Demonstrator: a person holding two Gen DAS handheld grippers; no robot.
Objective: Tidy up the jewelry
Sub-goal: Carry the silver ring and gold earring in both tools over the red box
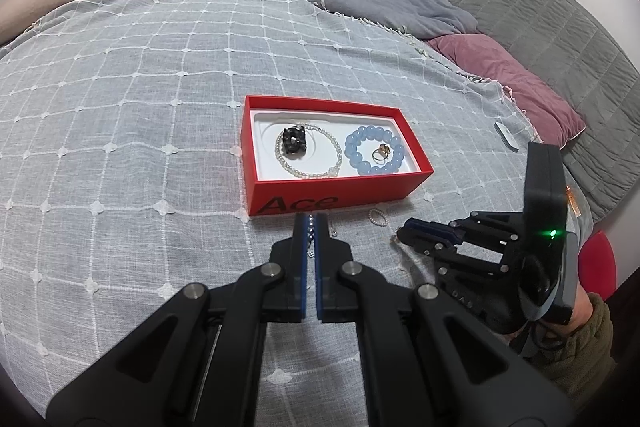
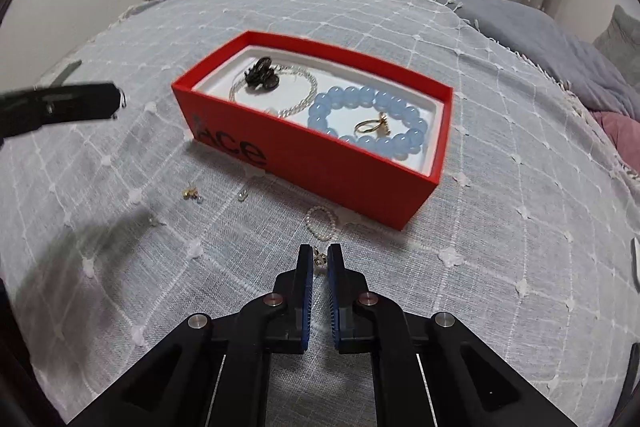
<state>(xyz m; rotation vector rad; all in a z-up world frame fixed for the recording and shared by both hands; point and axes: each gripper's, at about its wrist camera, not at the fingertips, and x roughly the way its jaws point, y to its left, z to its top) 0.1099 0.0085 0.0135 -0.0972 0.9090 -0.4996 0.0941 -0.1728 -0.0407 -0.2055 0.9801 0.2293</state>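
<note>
A red box (image 1: 320,193) (image 2: 304,167) lettered "Ace" lies open on the bed. Its white tray holds a black piece (image 1: 294,141), a clear bead bracelet (image 2: 296,99), a blue bead bracelet (image 1: 374,151) (image 2: 370,115) and a gold ring (image 2: 370,126). My left gripper (image 1: 310,225) (image 2: 116,103) is shut on a small sparkling silver piece just in front of the box. Lower down on the bedspread, my right gripper (image 2: 320,255) (image 1: 402,233) is shut on a small gold piece. A small pearl ring (image 2: 320,223) (image 1: 377,218) lies just beyond its tips.
A tiny gold piece (image 2: 191,194) and a clear bit (image 2: 242,195) lie loose left of the box front. A purple pillow (image 1: 512,83), a grey quilt (image 1: 560,27) and a small white object (image 1: 506,137) sit at the right. A sleeve (image 1: 588,339) holds the right gripper.
</note>
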